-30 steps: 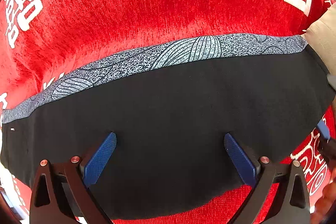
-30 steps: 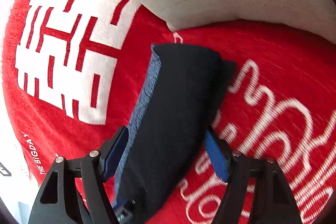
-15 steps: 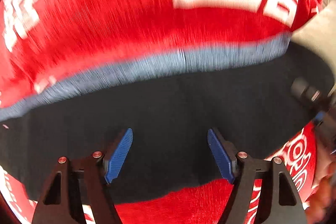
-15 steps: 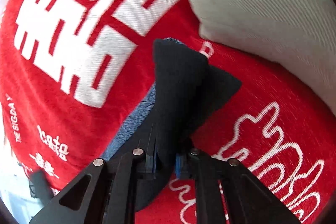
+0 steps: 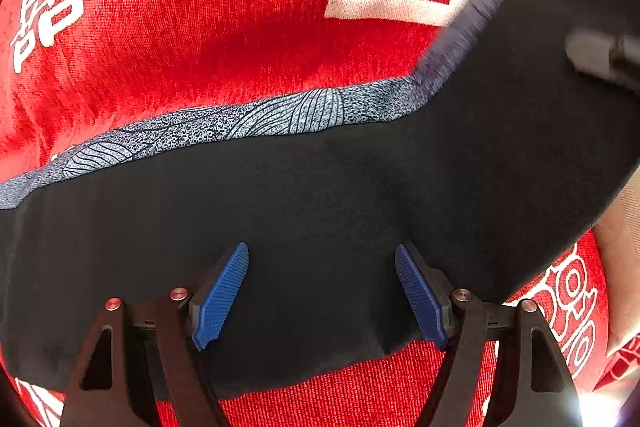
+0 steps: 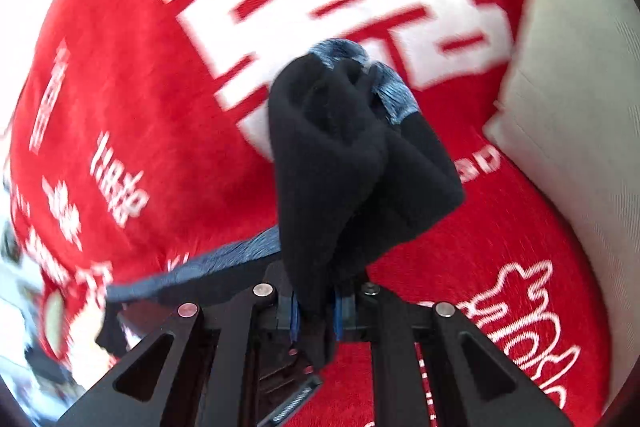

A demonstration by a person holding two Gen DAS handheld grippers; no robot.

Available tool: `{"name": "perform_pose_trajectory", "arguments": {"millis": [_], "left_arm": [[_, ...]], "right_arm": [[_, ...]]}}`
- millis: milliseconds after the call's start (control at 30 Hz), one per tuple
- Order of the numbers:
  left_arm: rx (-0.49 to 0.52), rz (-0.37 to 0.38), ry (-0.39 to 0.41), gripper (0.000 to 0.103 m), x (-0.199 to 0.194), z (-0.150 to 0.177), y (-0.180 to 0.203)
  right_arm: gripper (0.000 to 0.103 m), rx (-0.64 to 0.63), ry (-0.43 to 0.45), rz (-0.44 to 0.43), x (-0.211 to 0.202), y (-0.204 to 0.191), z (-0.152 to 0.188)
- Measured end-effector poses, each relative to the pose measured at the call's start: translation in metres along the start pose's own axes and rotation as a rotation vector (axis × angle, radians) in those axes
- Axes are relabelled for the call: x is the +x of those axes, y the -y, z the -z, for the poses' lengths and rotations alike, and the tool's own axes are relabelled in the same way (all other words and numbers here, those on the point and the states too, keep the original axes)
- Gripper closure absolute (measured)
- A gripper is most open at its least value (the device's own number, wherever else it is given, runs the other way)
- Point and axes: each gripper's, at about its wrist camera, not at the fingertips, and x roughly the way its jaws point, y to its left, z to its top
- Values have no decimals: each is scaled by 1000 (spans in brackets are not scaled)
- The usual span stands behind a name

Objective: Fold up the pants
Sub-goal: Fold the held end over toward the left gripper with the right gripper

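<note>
Lifted since a moment ago, the pants' (image 5: 320, 227) right end is hanging bunched from the right claw (image 6: 316, 311), now clamped on it. Left claw (image 5: 320, 297) is hovering open over the flat part on the red blanket (image 5: 224, 39), beside a grey cushion (image 6: 580, 107).

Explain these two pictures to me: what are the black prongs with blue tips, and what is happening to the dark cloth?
No robot here: a person holds a two-finger gripper in each hand, each with a camera looking along its fingers. On a red blanket with white lettering lie black pants with a grey patterned waistband. In the left camera's picture, the left gripper stands open over the pants. In the right camera's, the right gripper is shut on one end of the pants, raised off the blanket. A pale cushion lies beside.
</note>
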Motion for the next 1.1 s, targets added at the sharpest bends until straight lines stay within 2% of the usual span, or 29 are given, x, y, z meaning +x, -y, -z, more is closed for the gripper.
{"name": "perform_pose_trajectory", "arguments": {"millis": [67,133,200,267,400,500,667,733,800,833,900,1000,1100], "left_arm": [[2,34,-3,26,-2,1,-4],[1,66,-39,27,-7,-2,-14],[-66,117,-81,27,-22,-11,-37],[-124,120,-93,27,-40,-13,-65],[-165,32,-75,27,-80,-11,-138],[-162,-37,-85,27,-92,-8,-182],[-233,-130,-129,27,-95,3,-246],[-271,-153,-145,27,-96,11,-267],[-289,-161,-156,27,-97,9,-281],[-289,-161,-158,27,-99,11,-285],[-276,-155,-160,27,-91,8,-281],[-263,-113,-172,27,-101,4,-269],[-238,-27,-175,14,-108,-5,-253]], "right_arm": [[90,-93,-13,5,1,-25,2],[90,-157,-21,4,1,-45,5],[90,-195,-25,9,1,-61,6],[90,-252,-28,34,3,-78,10],[90,-366,-51,98,19,-119,26],[90,-448,-79,133,42,-153,45],[86,-655,-177,271,106,-212,112],[80,-739,-212,351,130,-225,142],[75,-835,-189,436,139,-233,161],[67,-900,-170,466,139,-239,170],[55,-915,-174,416,127,-241,173],[53,-864,-200,331,100,-233,165],[51,-739,-200,296,75,-215,144]]}}
